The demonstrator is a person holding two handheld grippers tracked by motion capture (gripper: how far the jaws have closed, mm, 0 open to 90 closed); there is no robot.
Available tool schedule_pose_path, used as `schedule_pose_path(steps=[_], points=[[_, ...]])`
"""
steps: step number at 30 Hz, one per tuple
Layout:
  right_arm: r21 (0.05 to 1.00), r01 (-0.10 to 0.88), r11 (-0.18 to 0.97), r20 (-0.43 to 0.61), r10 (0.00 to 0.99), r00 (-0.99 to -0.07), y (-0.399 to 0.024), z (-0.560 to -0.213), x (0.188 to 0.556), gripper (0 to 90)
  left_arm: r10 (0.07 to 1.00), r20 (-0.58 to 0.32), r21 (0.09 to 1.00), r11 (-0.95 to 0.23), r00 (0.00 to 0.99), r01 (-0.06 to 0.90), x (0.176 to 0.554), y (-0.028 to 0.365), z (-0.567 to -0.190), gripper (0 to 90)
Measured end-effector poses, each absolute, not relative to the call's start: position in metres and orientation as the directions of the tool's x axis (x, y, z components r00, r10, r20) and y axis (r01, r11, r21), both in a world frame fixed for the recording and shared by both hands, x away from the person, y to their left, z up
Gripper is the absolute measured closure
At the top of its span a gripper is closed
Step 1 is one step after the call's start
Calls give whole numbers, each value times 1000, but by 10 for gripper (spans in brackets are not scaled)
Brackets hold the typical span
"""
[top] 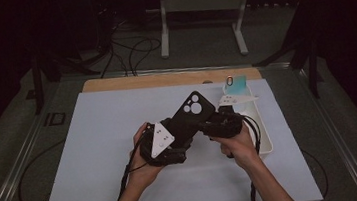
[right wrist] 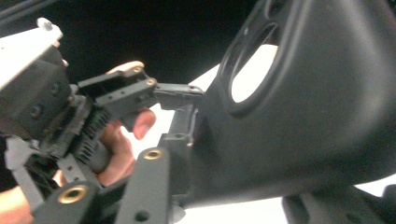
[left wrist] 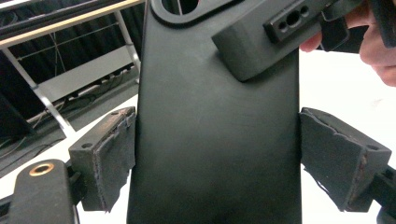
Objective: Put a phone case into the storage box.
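The black phone case (top: 194, 113) is up off the white counter (top: 96, 154), its long side pointing away from the person. The left hand-held gripper (top: 173, 139) squeezes its near end, and the right hand-held gripper (top: 208, 125) pinches its right edge

Black phone case (right wrist: 317, 116) fills the right — left gripper (right wrist: 180, 100) grips its edge.
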State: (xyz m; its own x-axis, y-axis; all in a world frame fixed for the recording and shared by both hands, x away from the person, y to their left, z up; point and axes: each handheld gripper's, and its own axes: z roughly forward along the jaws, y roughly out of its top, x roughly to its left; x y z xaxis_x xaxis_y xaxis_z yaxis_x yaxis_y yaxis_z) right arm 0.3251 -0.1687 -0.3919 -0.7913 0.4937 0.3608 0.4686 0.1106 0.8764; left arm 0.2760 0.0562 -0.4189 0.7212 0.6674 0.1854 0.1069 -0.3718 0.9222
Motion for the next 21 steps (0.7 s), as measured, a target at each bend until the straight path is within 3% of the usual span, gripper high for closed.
schedule_pose_path(steps=[7, 11, 21], points=[[871, 475, 127, 374, 456, -808, -160, -392, 323, 847, 662, 200, 911, -396, 722, 110, 277, 52, -422, 149], [876, 456, 156, 342, 465, -816, -158, -391, 321, 867, 658, 201, 905, -408, 726, 119, 276, 53, -422, 159], [884, 438, 164, 322, 467, -824, -159, -389, 320, 870, 651, 92, 902, -376, 753, 214, 285, 62, -420, 21]])
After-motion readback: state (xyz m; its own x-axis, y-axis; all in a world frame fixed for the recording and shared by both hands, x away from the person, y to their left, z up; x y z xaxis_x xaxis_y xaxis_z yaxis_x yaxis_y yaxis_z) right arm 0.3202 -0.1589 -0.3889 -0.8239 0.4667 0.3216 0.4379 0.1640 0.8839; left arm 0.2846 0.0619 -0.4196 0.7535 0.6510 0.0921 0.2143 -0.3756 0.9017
